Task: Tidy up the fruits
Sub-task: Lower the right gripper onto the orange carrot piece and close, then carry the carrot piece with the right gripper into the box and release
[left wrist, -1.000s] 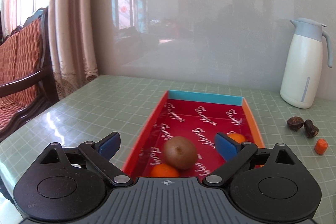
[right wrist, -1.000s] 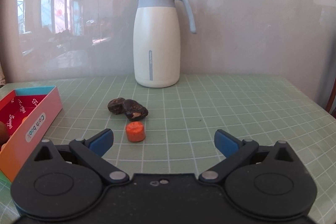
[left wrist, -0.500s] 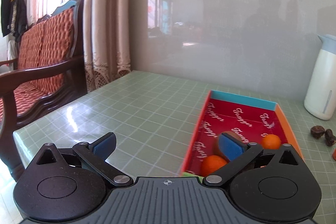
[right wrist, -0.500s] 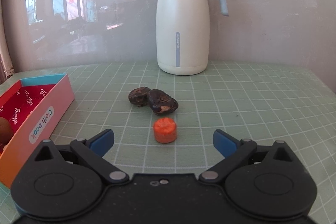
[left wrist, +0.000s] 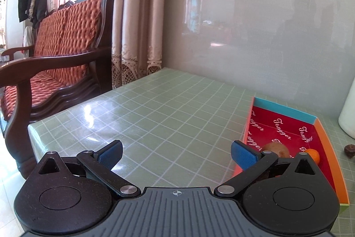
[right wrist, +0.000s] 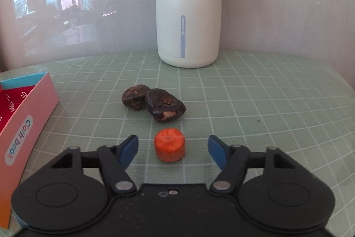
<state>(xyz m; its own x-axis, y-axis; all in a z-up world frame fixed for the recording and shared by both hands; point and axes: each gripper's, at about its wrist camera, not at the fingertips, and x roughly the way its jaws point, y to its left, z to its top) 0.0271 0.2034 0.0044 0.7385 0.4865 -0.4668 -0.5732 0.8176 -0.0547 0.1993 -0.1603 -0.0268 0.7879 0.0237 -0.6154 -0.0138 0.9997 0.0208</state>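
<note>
**Right tongs narrowing around carrot piece**

The right gripper (right wrist: 171, 149) has just been closing, its pads flanking the orange carrot chunk (right wrist: 169, 145) without touching. The left gripper (left wrist: 176, 153) stands spread wide, empty, beside the red box (left wrist: 322, 137) holding fruit.

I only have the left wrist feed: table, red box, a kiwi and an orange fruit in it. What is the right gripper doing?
Observer: The right gripper straddles an orange carrot chunk on the green mat; its jaws have just been closing, but the pads do not touch it yet.
Operator: Anything close to that chunk?
Observer: Two dark shrivelled fruits lie just beyond it, touching each other.
Operator: What is the white thing at my right edge?
Observer: A white jug with a pale blue lid and handle, standing upright behind the fruits.
Operator: Any writing on the box's outside?
Observer: The box reads "Cloth book" on its pink side.
</note>
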